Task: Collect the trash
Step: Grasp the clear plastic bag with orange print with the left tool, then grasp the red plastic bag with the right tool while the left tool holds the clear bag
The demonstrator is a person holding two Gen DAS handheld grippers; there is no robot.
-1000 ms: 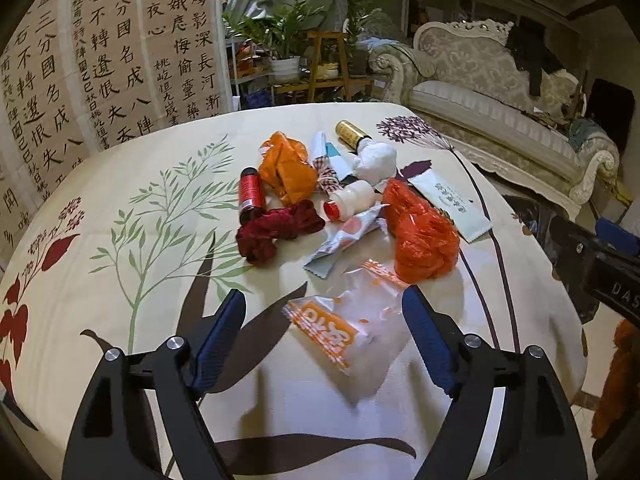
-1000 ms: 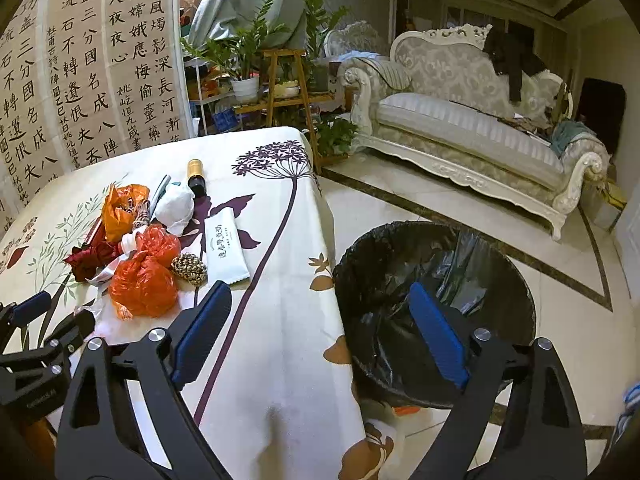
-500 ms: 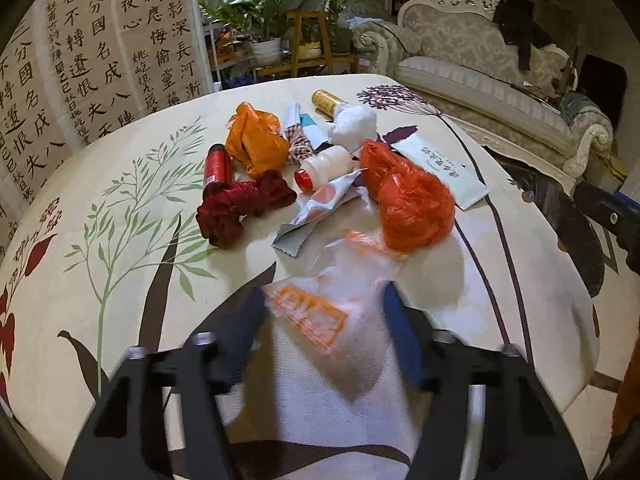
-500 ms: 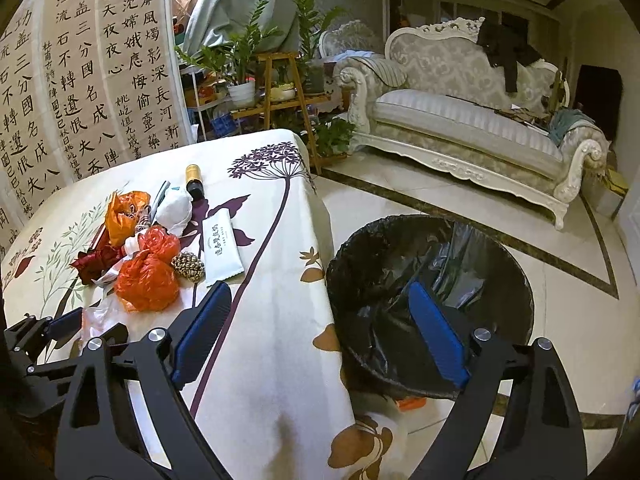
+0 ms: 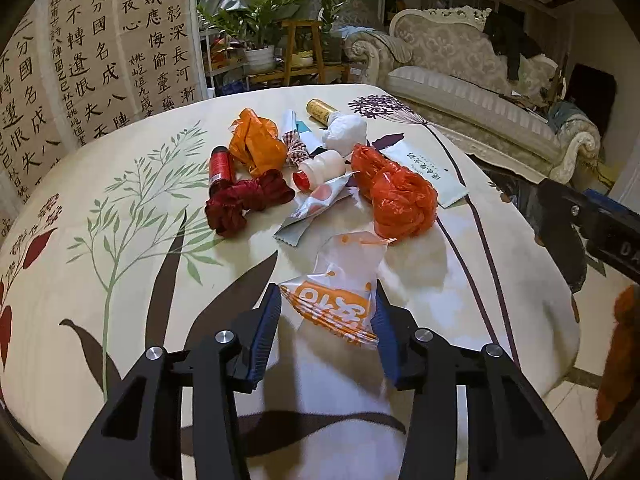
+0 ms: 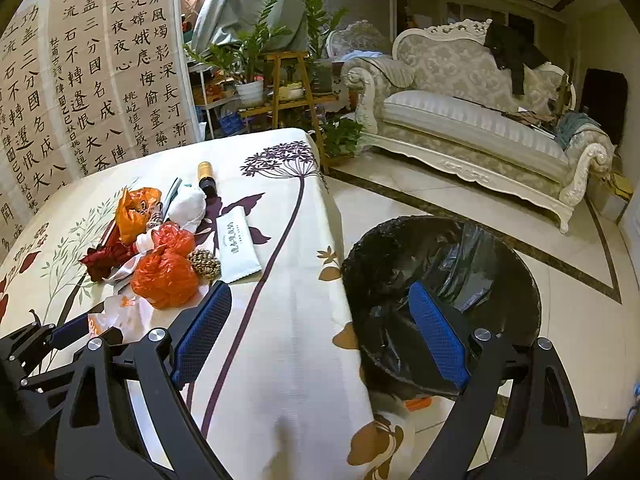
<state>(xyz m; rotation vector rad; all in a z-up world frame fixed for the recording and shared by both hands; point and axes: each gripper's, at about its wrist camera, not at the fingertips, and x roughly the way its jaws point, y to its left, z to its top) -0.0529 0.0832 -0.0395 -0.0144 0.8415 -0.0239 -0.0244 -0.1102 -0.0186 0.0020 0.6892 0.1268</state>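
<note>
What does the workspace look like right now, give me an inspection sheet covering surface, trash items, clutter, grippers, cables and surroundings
Surface: table under a cream cloth printed with plants.
Job's things: clear wrapper with orange print nearest; red-orange bag, orange bag, dark red bundle, white bottle, red can, white wad, flat sachet and pine cone heaped beyond; black-lined bin on the floor beside the table.
Clutter: nothing seen beyond the trash.
Grippers: left gripper has just been closing, pads at the wrapper's sides; right gripper open, empty.
Cables: nothing seen.
Surroundings: calligraphy screen, potted plants, sofa.
</note>
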